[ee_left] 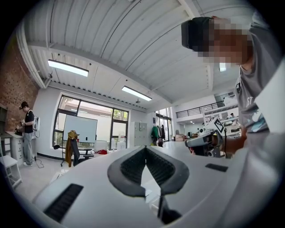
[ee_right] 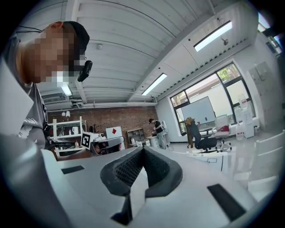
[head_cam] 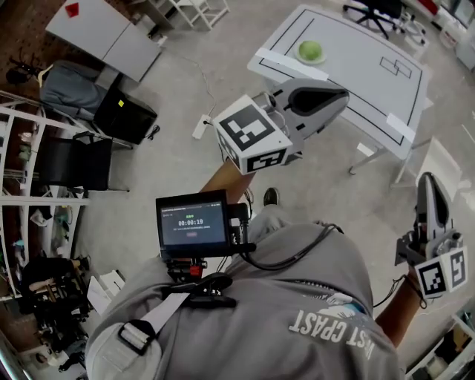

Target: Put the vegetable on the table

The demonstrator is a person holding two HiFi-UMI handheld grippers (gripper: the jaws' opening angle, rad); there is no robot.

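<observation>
A round green vegetable (head_cam: 310, 50) lies on a pale plate near the far left corner of the white table (head_cam: 364, 70), which is marked with black lines. My left gripper (head_cam: 340, 96) is held up in the air, short of the table and pointing toward it. Its jaws are shut with nothing between them (ee_left: 145, 150). My right gripper (head_cam: 429, 182) hangs low at the right, beside the table's near end, and is also shut and empty (ee_right: 142, 150). Each gripper view shows the other gripper across from it: the right gripper (ee_left: 202, 141) and the left gripper (ee_right: 103, 143).
A black chair (head_cam: 74, 163) and metal shelves (head_cam: 30, 200) stand at the left, with a grey cabinet (head_cam: 104, 33) at the back left. A power strip (head_cam: 200, 126) lies on the floor. An office chair (head_cam: 378, 11) stands behind the table. A screen device (head_cam: 193, 223) hangs on my chest.
</observation>
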